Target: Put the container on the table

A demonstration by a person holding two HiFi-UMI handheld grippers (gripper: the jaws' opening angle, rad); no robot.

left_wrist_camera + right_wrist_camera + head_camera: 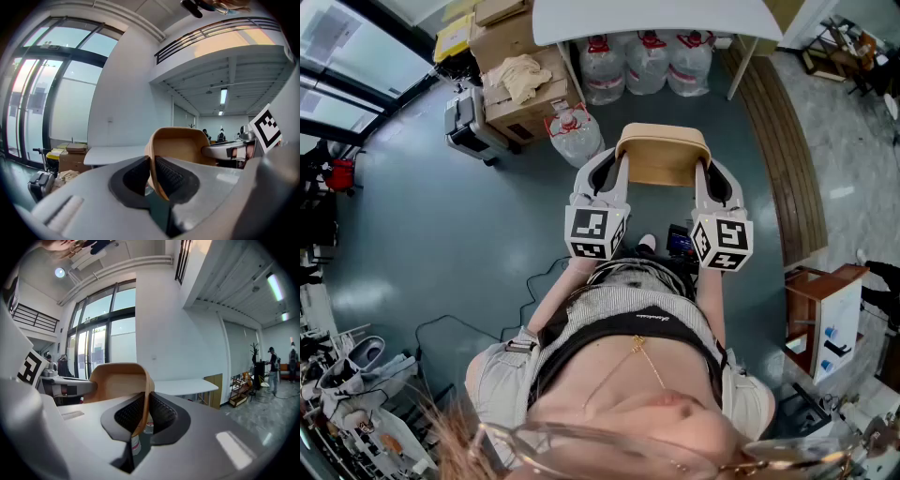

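Left tongs [617, 171] and right tongs [703, 174] clamp container [663, 157]; water jugs [647, 62] under table [656, 19].

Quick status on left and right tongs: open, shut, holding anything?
Left tongs: shut on the container, gripping its left wall.
Right tongs: shut on the container, gripping its right wall.

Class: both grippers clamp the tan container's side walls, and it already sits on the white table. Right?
No: the head view shows the container held above the floor, short of the white table. Left gripper and right gripper do clamp its walls.
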